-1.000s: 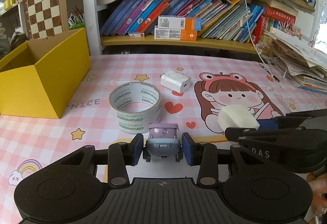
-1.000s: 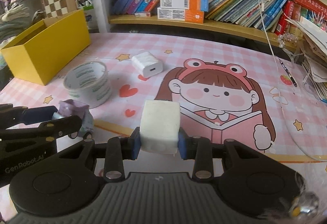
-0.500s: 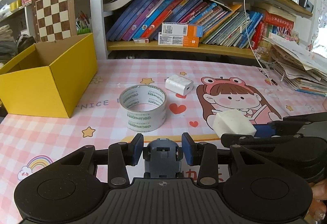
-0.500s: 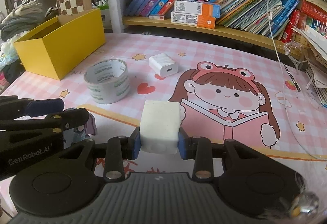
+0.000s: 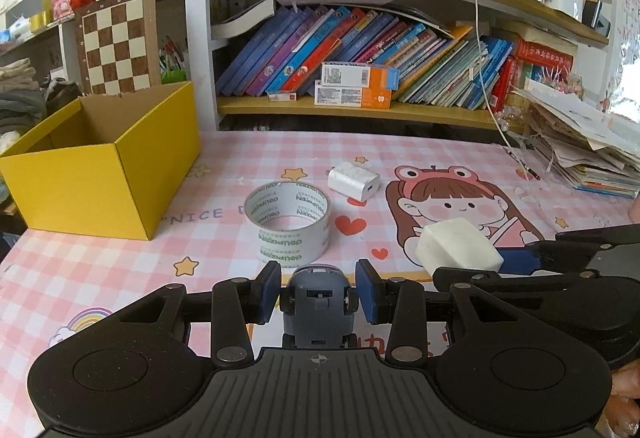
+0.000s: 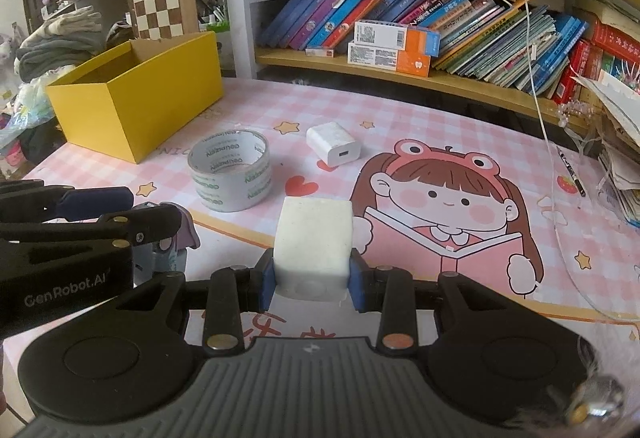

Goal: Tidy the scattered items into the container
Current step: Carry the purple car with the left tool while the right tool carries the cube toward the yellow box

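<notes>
Yellow box (image 5: 100, 174): open, on the table's far left.
Tape roll (image 5: 288, 226): near the charger (image 5: 354, 181).
Right gripper (image 6: 312, 284): clamped on white block (image 6: 314, 244).
Left gripper (image 5: 316, 296): clamped on toy car (image 5: 318, 302), underside showing; lilac top visible only from right view, raised higher than before.

A chess board (image 5: 116, 45) stands up behind the table. Lots of books (image 5: 352, 54) lean on a wooden shelf (image 5: 360, 110). Two orange and white boxes (image 5: 356, 86) lie stacked in front of them. Messy papers (image 5: 580, 150) pile up at the right.
</notes>
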`<state>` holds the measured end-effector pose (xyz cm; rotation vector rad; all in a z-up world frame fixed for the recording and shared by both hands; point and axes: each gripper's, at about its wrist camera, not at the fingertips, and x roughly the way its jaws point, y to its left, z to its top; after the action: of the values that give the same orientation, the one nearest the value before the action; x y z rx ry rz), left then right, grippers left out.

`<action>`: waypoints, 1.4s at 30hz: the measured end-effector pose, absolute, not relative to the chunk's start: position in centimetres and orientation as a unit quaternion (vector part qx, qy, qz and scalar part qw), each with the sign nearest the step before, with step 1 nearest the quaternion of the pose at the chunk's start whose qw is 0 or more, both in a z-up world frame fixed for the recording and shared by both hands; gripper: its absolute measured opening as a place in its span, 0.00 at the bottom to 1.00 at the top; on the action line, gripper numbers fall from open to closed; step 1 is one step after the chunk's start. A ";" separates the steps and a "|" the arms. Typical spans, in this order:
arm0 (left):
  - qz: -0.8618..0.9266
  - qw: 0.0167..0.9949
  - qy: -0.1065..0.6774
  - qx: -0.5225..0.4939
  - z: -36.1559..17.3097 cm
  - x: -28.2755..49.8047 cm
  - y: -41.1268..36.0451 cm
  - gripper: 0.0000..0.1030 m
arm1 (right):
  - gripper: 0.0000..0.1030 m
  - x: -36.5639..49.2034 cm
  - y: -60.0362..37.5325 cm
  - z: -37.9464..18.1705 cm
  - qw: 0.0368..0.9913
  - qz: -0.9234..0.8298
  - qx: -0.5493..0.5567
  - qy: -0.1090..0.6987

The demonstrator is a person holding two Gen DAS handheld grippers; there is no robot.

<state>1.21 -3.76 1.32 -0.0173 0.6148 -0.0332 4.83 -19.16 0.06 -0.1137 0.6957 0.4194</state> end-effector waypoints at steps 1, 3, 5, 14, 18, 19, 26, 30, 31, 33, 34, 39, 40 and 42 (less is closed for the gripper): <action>-0.015 0.953 0.302 -0.008 1.4 1.1 -3.8 0.38 | 0.33 4.8 -19.2 0.1 0.917 0.205 -0.056 0.338; -0.014 0.954 0.300 -0.007 1.5 1.0 -3.9 0.38 | 0.33 4.7 -19.4 0.2 0.917 0.205 -0.056 0.337; -0.012 0.954 0.298 -0.006 1.6 0.9 -4.0 0.38 | 0.33 4.6 -19.7 0.2 0.917 0.206 -0.055 0.336; 0.002 0.957 0.290 0.000 2.2 0.2 -4.6 0.38 | 0.33 4.2 -20.5 0.6 0.918 0.218 -0.056 0.326; 0.007 0.958 0.286 0.006 2.5 -0.2 -4.9 0.38 | 0.33 4.0 -20.5 0.8 0.918 0.227 -0.058 0.321; 0.008 0.958 0.285 0.008 2.6 -0.3 -4.9 0.38 | 0.33 3.9 -20.5 0.8 0.917 0.230 -0.058 0.320; 0.013 0.959 0.282 0.023 3.0 -1.2 -5.2 0.38 | 0.33 3.5 -20.1 1.1 0.916 0.245 -0.056 0.312; 0.016 0.960 0.279 0.026 3.5 -1.4 -4.9 0.38 | 0.33 3.3 -19.7 1.5 0.917 0.250 -0.054 0.306; 0.017 0.960 0.278 0.026 3.6 -1.4 -4.7 0.38 | 0.33 3.3 -19.6 1.6 0.918 0.251 -0.053 0.304; 0.015 0.960 0.277 0.028 3.6 -1.5 -4.5 0.38 | 0.33 3.2 -19.3 1.6 0.917 0.251 -0.052 0.304; 0.013 0.960 0.277 0.029 3.6 -1.6 -4.4 0.38 | 0.33 3.2 -19.1 1.6 0.917 0.251 -0.052 0.306; 0.000 0.961 0.275 0.024 3.4 -1.5 -3.2 0.38 | 0.33 3.0 -17.7 1.5 0.917 0.249 -0.061 0.307; -0.003 0.962 0.273 0.022 3.3 -1.4 -2.9 0.38 | 0.33 2.9 -17.4 1.6 0.917 0.246 -0.063 0.307; -0.011 0.962 0.271 0.016 3.3 -1.1 -2.1 0.38 | 0.33 2.9 -16.8 1.6 0.919 0.240 -0.067 0.306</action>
<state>-1.15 -2.13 3.31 0.0334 0.5480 -0.0227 2.93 -16.75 1.62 -0.1378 0.6290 0.4938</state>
